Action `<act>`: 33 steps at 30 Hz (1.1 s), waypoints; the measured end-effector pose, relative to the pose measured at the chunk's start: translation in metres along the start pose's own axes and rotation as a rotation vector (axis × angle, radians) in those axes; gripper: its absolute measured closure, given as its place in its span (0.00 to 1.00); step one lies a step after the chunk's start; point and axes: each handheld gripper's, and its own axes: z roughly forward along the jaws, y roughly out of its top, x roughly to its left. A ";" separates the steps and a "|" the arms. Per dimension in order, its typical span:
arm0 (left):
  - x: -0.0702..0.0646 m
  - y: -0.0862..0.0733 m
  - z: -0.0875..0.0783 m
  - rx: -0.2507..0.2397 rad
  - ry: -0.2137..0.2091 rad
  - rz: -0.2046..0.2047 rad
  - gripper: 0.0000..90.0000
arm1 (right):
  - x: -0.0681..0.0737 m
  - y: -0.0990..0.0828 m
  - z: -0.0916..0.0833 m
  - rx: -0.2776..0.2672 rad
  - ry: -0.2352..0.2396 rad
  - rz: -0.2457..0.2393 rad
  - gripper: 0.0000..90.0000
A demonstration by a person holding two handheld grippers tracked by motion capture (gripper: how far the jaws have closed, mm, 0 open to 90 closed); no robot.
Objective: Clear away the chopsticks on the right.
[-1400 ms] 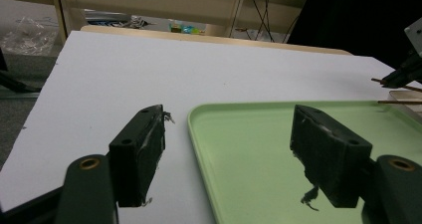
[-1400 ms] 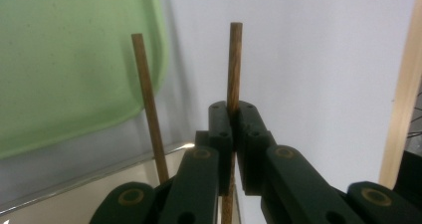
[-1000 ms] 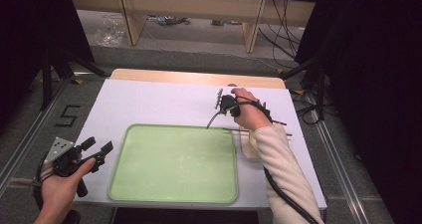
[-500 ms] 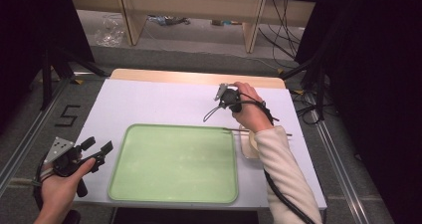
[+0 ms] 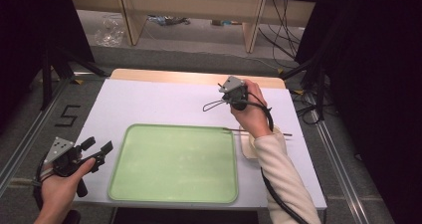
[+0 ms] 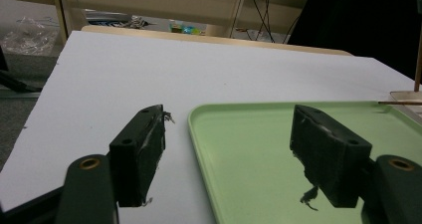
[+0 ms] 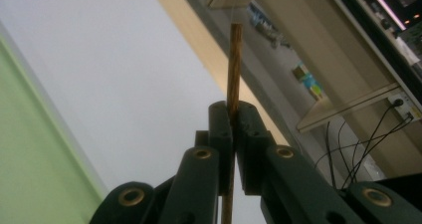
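- While the left gripper [image 5: 99, 150] rests in the person's left hand [image 5: 57, 191] at the near left corner of the white table [image 5: 159, 102], its jaws stand wide apart with nothing between them; in the left gripper view they straddle the left rim of the green tray [image 6: 209, 149]
- Right gripper [image 7: 233, 115] has its jaws pressed together on a thin brown wooden stick [image 7: 233, 64], which runs between the pads and pokes out past the tips
- From the high view the right gripper [image 5: 225, 90] sits lifted above the far right part of the table, beyond the tray [image 5: 174, 162], carried by the right hand [image 5: 254, 114]
- Another thin stick [image 5: 259, 132] lies flat across a small pale block [image 5: 247, 145] just beside the tray's right edge, partly hidden by the right wrist
- Green tray lies flat, nothing on it
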 end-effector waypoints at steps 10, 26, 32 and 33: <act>0.000 0.000 0.000 -0.003 -0.001 0.010 0.33 | -0.004 0.005 -0.021 -0.156 -0.059 0.143 0.97; -0.001 0.001 0.000 -0.007 -0.010 -0.002 0.33 | -0.003 0.017 -0.042 -0.251 -0.015 0.319 0.97; -0.002 0.001 0.000 -0.006 -0.012 -0.009 0.34 | -0.005 0.019 -0.049 -0.245 0.012 0.416 0.97; -0.001 0.001 0.000 -0.007 -0.011 -0.006 0.34 | -0.006 0.019 -0.049 -0.250 0.003 0.422 0.97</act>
